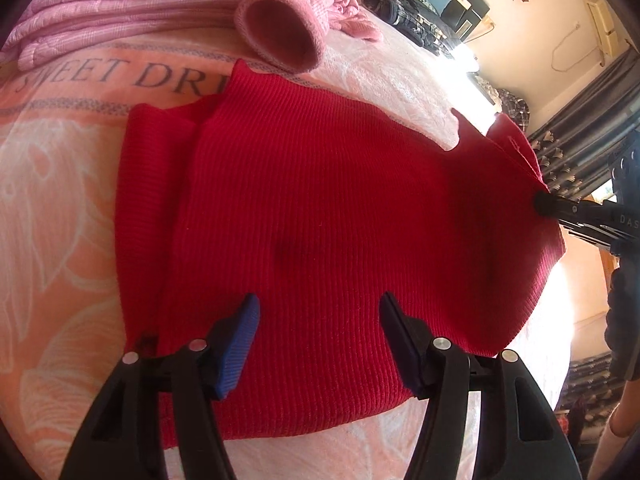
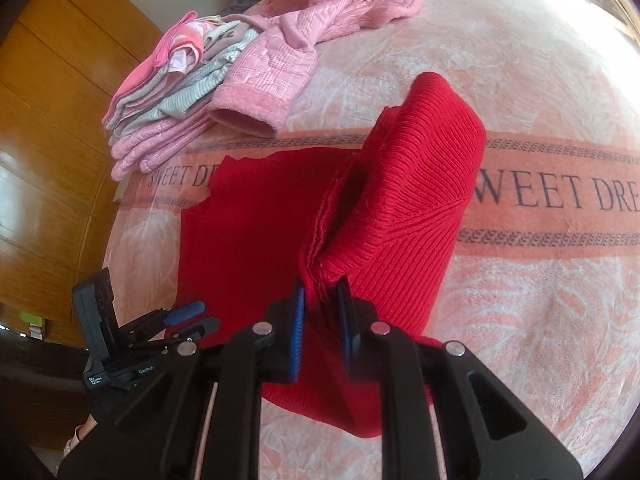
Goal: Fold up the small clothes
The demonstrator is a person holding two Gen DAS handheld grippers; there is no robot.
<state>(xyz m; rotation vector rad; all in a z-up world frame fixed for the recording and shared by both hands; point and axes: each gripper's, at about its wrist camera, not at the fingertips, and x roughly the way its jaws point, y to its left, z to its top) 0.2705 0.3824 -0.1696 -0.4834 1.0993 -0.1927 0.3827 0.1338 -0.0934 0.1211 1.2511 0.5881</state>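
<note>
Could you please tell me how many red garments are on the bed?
1: the red knit garment lies mid-bed, one edge pinched and lifted by the right hand-held gripper. Others may hide in the folded pile.

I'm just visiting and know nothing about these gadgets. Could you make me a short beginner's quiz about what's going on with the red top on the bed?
1. True or false: the right tongs are shut on the red knit garment.
2. Which is open, with nothing between its fingers? A) the left tongs B) the right tongs C) both
3. Fill in: the stack of folded clothes lies on the ____, beyond the pink quilted jacket sleeve.

Key: 1 true: a bunched edge is pinched and lifted. 2 A: its fingers stand apart over the flat fabric. 3 bedspread.
</note>
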